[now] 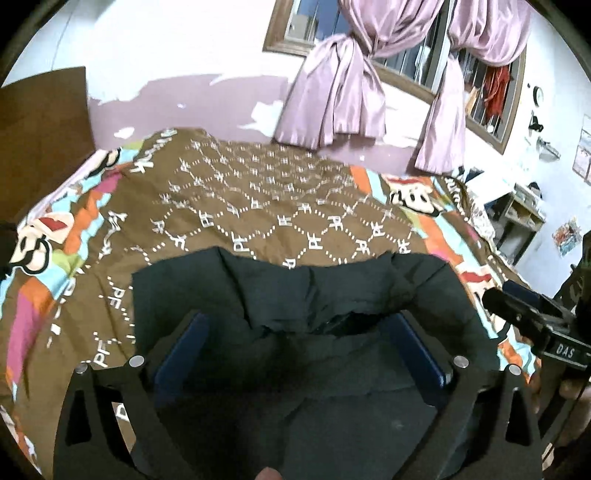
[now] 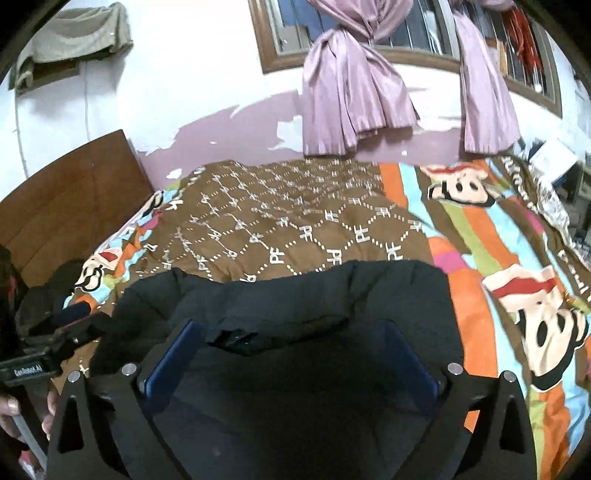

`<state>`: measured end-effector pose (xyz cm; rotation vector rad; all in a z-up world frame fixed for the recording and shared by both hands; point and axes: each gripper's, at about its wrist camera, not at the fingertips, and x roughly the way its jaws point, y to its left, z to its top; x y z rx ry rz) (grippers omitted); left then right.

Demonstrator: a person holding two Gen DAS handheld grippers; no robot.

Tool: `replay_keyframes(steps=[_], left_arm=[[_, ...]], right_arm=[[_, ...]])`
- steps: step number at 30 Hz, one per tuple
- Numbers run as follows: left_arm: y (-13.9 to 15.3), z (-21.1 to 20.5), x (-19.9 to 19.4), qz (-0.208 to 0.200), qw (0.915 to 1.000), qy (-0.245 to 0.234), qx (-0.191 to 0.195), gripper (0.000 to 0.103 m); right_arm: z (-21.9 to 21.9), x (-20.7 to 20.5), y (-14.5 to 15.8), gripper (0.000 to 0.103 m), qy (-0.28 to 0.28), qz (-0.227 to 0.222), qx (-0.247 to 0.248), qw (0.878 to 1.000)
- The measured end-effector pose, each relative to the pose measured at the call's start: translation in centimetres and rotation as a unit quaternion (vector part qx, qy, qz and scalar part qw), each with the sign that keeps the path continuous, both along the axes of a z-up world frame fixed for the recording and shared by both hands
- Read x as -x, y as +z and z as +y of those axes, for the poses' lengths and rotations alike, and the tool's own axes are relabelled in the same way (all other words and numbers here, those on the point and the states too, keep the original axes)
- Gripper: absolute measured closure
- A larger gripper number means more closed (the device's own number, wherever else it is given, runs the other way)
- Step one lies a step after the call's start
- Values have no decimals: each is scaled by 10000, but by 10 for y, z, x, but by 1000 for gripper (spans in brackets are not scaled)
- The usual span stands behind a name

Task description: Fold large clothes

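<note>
The dark garment (image 1: 306, 295) lies bunched on the near part of the bed, on top of the brown patterned bedspread (image 1: 258, 192). Its far edge forms an uneven line across the spread, and a small torn-looking flap sits near its middle.

The left gripper (image 1: 299, 332) is positioned above the garment with its jaws spread wide; the blue fingers (image 1: 181, 347) stand well apart on either side of the cloth and grip nothing. The right gripper (image 2: 291, 347) is in the same condition over the garment (image 2: 295, 295): jaws wide apart, nothing clamped between them. Each gripper appears at the edge of the other's view, so the two are side by side.

Beyond the bedspread (image 2: 295, 206), pink knotted curtains (image 2: 351, 85) hang before a barred window (image 2: 424, 33). A wooden headboard (image 2: 70, 199) stands at the left.
</note>
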<state>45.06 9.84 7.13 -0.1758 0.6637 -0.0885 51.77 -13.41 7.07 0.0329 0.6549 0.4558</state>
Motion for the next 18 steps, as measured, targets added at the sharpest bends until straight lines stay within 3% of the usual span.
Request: replay_keyframes(steps=[11, 18], left_arm=[[51, -11, 55, -535, 9981, -40, -310, 3], [68, -20, 79, -728, 9962, -185, -430, 3]], right_arm=[[-20, 53, 46, 0, -53, -458, -296, 9985], [-37, 79, 64, 0, -135, -714, -376, 9966]])
